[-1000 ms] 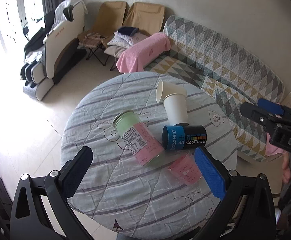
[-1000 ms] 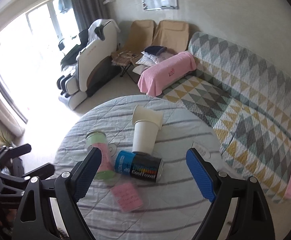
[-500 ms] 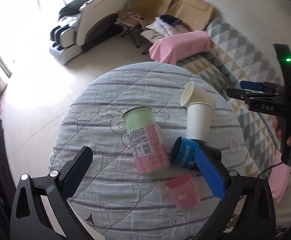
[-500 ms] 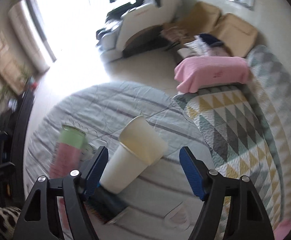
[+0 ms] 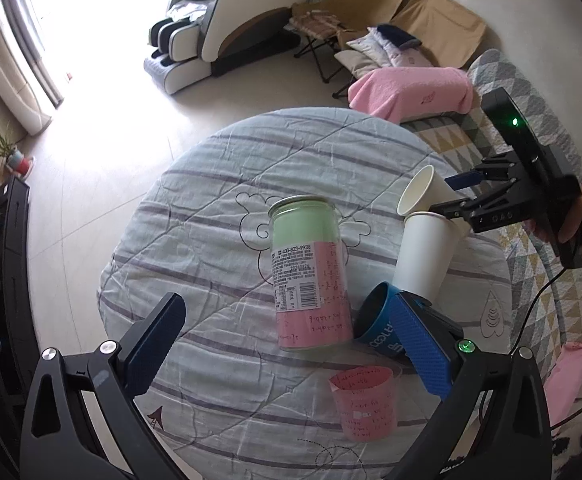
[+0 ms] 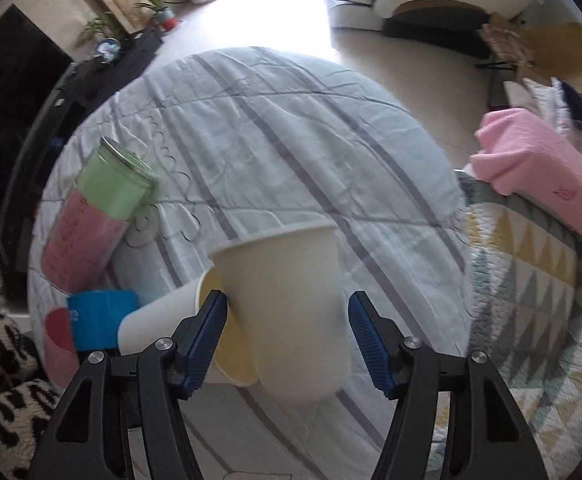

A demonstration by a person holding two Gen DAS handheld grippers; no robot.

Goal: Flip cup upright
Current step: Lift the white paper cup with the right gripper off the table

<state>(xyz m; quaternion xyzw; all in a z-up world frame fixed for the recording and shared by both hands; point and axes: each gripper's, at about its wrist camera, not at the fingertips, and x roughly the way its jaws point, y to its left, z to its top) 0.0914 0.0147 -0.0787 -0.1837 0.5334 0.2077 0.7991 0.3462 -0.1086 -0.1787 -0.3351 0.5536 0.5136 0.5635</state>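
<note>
Right claw [image 6: 287, 336] has closed in on the cup [image 6: 287, 304] since half a second ago: it was above and short of it, now its fingers straddle the cup body, left pad touching or nearly so, right pad with a small gap, so spread and not yet gripping. The cup lies on its side on the desk [image 6: 275, 128], mouth pointing away from the claw, leaning against a second paper cup [image 6: 159, 326]; in the left view the two sit at the desk's right edge, cup [image 5: 421, 196] above second cup [image 5: 425, 256]. Left claw [image 5: 287, 344] hangs spread over the can [image 5: 311, 276], holding nothing. Read: approach done, grasp is next. Risk: squeezing thin paper too hard, or dragging the second cup along. The blue tube [image 5: 375, 322] and pink cup [image 5: 365, 402] sit clear of the grasp.
</note>
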